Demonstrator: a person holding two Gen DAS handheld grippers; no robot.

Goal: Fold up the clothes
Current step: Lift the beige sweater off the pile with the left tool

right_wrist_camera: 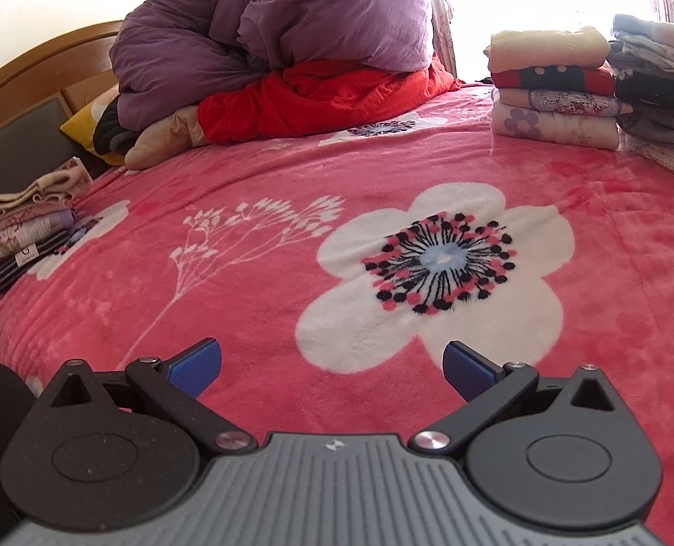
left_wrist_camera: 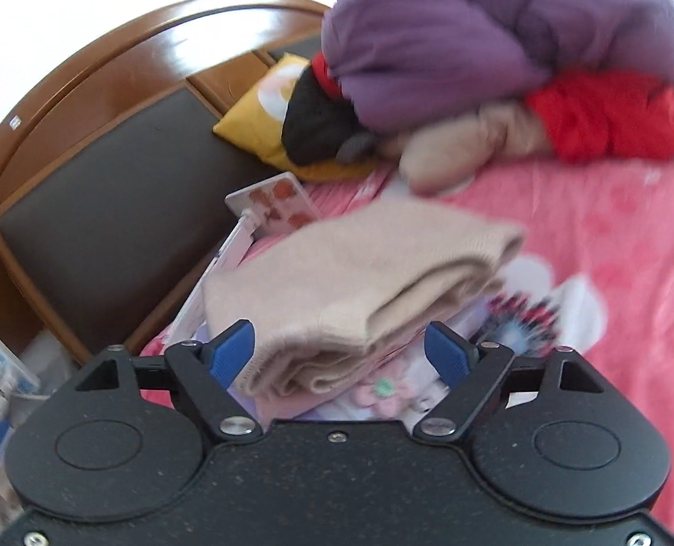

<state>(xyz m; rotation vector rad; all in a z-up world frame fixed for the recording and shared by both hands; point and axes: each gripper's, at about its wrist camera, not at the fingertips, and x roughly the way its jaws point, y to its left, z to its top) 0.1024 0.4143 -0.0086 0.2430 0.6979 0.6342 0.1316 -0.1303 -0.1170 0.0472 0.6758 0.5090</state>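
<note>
The left gripper [left_wrist_camera: 341, 350] stands wide, its blue pads [left_wrist_camera: 232, 350] on either side of a folded beige sweater [left_wrist_camera: 359, 273] without pressing it. The sweater tops a small pile of folded clothes [right_wrist_camera: 22, 227] at the bed's left edge, near the headboard [left_wrist_camera: 109, 209]. The right gripper [right_wrist_camera: 332, 368] gapes wide and empty over the pink floral blanket [right_wrist_camera: 245, 318]. Another stack of folded clothes [right_wrist_camera: 555, 86] sits at the far right corner.
</note>
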